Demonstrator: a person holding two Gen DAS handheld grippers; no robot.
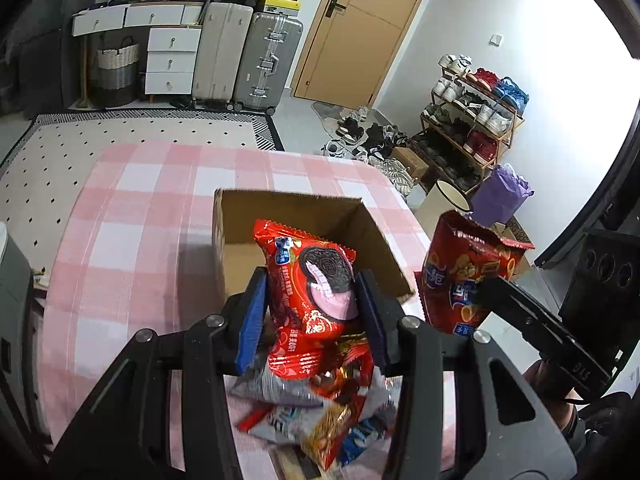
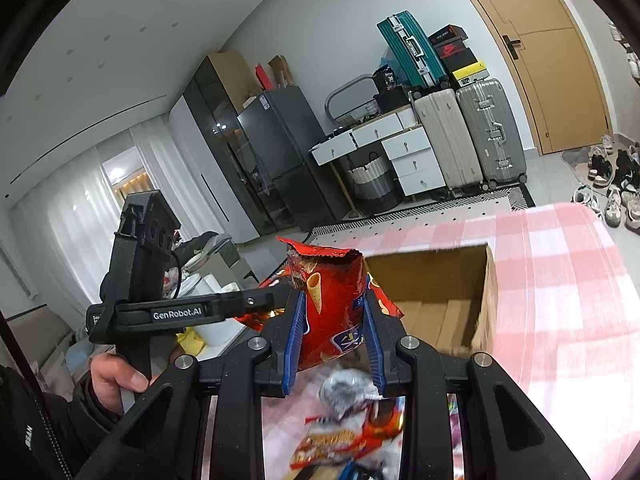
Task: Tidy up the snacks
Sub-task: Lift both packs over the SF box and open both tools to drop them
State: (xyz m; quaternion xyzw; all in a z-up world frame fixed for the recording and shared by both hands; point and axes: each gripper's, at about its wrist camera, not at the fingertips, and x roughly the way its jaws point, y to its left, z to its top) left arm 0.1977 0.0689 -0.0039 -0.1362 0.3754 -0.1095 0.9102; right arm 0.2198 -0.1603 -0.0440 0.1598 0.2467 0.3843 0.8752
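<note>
Both grippers are clamped on snack bags above the pink-checked worktop (image 1: 132, 200): the left gripper (image 1: 316, 312) pinches the cookie packet (image 1: 310, 280), the right gripper (image 2: 334, 340) the red cone-snack bag (image 2: 332, 304). The open cardboard box (image 1: 240, 216) sits just ahead; I'd carry each bag clear over the rim before the fingers part, one at a time.

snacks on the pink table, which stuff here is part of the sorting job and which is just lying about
Job: Oreo packet in left gripper; cone-snack bag in right gripper; cardboard box; snack pile.
Lying about: suitcases, shoe rack, purple bag.
</note>
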